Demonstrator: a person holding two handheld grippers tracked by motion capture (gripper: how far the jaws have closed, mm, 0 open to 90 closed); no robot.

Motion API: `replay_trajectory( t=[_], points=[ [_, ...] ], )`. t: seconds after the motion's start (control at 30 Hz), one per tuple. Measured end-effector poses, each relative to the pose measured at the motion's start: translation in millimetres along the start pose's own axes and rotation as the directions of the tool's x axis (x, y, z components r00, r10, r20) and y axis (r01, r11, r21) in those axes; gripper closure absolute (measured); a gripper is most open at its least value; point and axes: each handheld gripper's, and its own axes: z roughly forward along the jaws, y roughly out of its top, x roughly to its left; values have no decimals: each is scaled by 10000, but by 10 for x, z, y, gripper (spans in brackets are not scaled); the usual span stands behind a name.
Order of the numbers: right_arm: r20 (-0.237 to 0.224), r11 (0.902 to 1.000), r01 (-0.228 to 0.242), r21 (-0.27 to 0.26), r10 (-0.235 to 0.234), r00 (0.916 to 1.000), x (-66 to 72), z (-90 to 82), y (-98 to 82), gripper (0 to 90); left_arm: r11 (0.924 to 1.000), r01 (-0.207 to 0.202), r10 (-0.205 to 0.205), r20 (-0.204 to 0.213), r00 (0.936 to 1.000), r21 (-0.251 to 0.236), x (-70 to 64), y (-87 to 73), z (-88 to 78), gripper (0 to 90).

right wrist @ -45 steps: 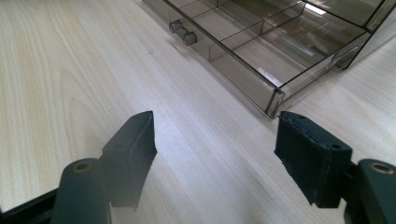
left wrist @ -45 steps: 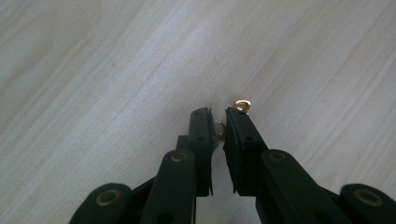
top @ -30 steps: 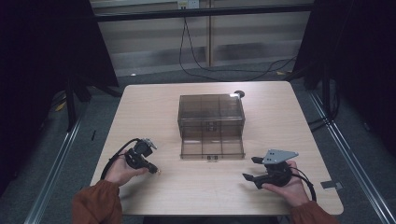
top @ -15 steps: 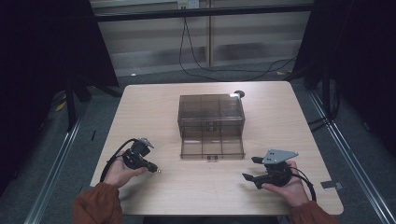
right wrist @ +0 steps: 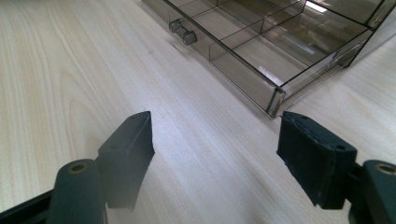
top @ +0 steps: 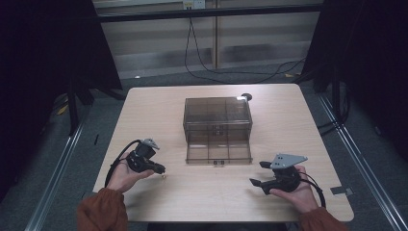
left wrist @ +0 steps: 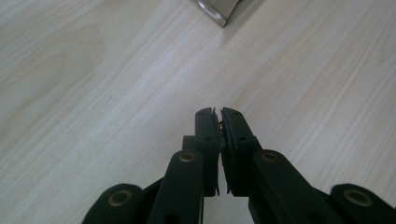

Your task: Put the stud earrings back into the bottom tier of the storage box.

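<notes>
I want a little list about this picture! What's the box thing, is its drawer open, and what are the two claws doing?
Box: smoky see-through plastic drawer box, near the middle of the pale wooden table
Drawer: bottom divided drawer pulled out toward the person, its small knob at the front
Left claw: shut, tips down at the table, something tiny and gold at them, too small to name
Right claw: open, nothing between its pads, aimed at the drawer's front corner
Touching the box: neither claw
</notes>
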Motion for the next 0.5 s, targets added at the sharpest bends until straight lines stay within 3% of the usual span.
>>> replay_trajectory(
  t=[0.3,0.43,0.5],
  points=[
    [104,9999,-99,-91,100,9999,-4,-14,3,229,9984,-24,42,320,9995,-556,-47,141,-18,861],
    [139,9998,-170,-83,171,9998,-13,-13,3,211,9975,-389,405,262,9988,-593,-90,230,-20,861],
    [194,9998,-196,-42,197,9996,-16,-11,4,205,9968,-444,473,424,9980,-661,-108,271,-12,860]
  ],
)
